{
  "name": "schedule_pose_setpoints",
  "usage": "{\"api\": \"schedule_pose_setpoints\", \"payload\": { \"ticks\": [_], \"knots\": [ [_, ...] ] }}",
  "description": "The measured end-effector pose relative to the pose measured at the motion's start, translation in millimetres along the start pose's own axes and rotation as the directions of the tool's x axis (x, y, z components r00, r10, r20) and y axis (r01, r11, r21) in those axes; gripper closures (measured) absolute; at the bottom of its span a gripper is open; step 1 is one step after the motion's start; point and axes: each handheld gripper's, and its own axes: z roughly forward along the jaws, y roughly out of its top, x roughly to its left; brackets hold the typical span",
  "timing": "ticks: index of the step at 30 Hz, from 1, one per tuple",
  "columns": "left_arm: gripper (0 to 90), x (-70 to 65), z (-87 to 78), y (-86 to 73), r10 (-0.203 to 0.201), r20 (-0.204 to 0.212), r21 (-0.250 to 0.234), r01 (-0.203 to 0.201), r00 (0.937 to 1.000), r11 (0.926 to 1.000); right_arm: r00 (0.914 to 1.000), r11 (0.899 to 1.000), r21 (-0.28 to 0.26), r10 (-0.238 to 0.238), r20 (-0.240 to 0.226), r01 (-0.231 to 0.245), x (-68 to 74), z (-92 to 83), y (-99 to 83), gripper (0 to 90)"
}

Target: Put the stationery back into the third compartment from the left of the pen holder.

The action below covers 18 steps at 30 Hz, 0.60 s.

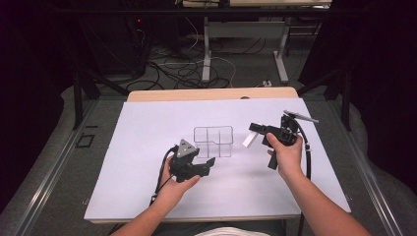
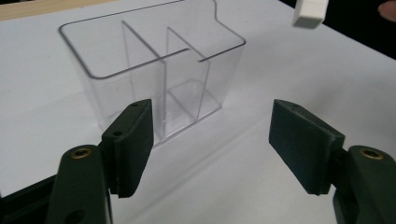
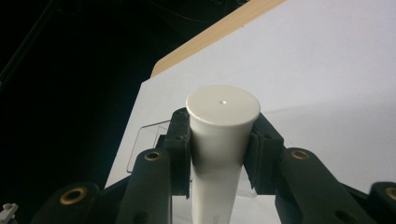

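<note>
1. Here, a clear plastic organizer [image 1: 213,141] with inner dividers stands upright on the white sheet [image 1: 147,128] covering the table, near the middle of the high view.
2. The left gripper [image 1: 209,163], held in the person's left hand [image 1: 173,184], lies just in front of the organizer on the person's side, its jaws pointing toward the box's near right corner.
3. In the left gripper view its jaws stand well apart with only bare white sheet between them; the organizer [image 2: 154,70] sits just beyond the left jaw, not touched by either pad.
4. The right gripper [image 1: 256,129], in the right hand [image 1: 285,156], is raised to the right of the organizer, apart from it.
5. Its jaws are clamped on a white tube [image 1: 250,139], which hangs tilted from them in the high view.
6. In the right gripper view the tube [image 3: 219,149] stands between the two pads, both pressing on its sides just below its round flat cap.
7. The tube's end [image 2: 310,13] shows in the left gripper view, above and beyond the organizer.
</note>
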Motion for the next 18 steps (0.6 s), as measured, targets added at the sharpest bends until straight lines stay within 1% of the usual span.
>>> {"api": "schedule_pose_setpoints", "payload": {
  "ticks": [1,2,3,4,5,6,7,9,11,12,13,14,15,16,17,18],
  "knots": [
    [28.9,3.1,-2.2,-1.6,0.007,-0.027,-0.015,-0.008,0.9996,0.9999,1.0000,1.000,-0.007,0.002,0.002,-0.002,1.7,0.8,1.0,66.3],
    [28.0,6.9,-4.9,-2.6,0.007,-0.045,-0.012,-0.008,0.9990,0.9999,1.0000,1.000,-0.003,-0.004,-0.002,0.004,3.0,1.0,2.4,66.3],
    [27.4,10.8,-7.2,-3.8,-0.002,-0.058,-0.018,0.001,0.9983,0.9998,1.0000,1.000,-0.011,-0.007,-0.001,0.007,5.1,1.8,3.3,66.3],
    [26.4,14.9,-9.6,-4.8,-0.008,-0.070,-0.025,0.007,0.9975,0.9997,0.9999,1.000,-0.006,-0.015,-0.005,0.015,6.7,2.4,4.8,66.3],
    [26.0,18.8,-11.8,-5.7,-0.012,-0.078,-0.035,0.009,0.9968,0.9993,0.9999,1.000,-0.017,-0.016,0.002,0.016,9.6,3.7,5.7,66.3],
    [26.0,22.6,-14.0,-6.4,-0.018,-0.087,-0.040,0.014,0.9961,0.9991,0.9996,1.000,-0.011,-0.029,-0.005,0.029,11.3,4.1,7.1,66.3],
    [25.8,26.2,-16.3,-7.0,-0.021,-0.097,-0.046,0.016,0.9951,0.9988,0.9996,0.999,-0.022,-0.029,0.000,0.029,14.6,5.7,8.0,66.3],
    [25.2,32.5,-20.6,-7.8,-0.029,-0.110,-0.055,0.023,0.9935,0.9982,0.9987,0.999,-0.018,-0.050,-0.010,0.050,20.0,7.6,10.1,66.3],
    [24.4,38.2,-24.1,-8.0,-0.045,-0.114,-0.061,0.038,0.9924,0.9974,0.9970,0.996,-0.033,-0.077,0.007,0.077,26.9,11.7,10.9,66.4],
    [24.3,40.9,-25.2,-7.9,-0.060,-0.108,-0.067,0.053,0.9923,0.9963,0.9951,0.995,-0.032,-0.099,0.002,0.099,29.4,13.1,11.6,66.3],
    [23.9,43.4,-26.3,-7.6,-0.072,-0.107,-0.070,0.065,0.9916,0.9954,0.9932,0.992,-0.043,-0.116,0.015,0.116,32.5,15.8,11.5,66.3],
    [23.0,45.5,-27.0,-7.8,-0.081,-0.113,-0.076,0.073,0.9903,0.9945,0.9925,0.991,-0.046,-0.122,0.011,0.122,35.9,17.9,11.1,66.3],
    [21.6,47.8,-27.9,-7.6,-0.080,-0.125,-0.080,0.070,0.9890,0.9943,0.9894,0.988,-0.049,-0.144,0.019,0.144,38.1,20.4,11.1,66.3],
    [20.7,49.6,-28.3,-7.7,-0.087,-0.133,-0.085,0.076,0.9873,0.9935,0.9881,0.987,-0.050,-0.153,0.018,0.153,40.8,22.5,10.5,66.3],
    [19.5,51.7,-28.7,-7.9,-0.088,-0.137,-0.083,0.077,0.9867,0.9936,0.9866,0.985,-0.053,-0.161,0.027,0.162,43.8,25.4,9.6,66.3],
    [17.5,53.8,-29.0,-8.1,-0.088,-0.141,-0.085,0.076,0.9861,0.9934,0.9842,0.983,-0.047,-0.175,0.026,0.176,45.9,27.4,9.0,66.3]
  ]
}}
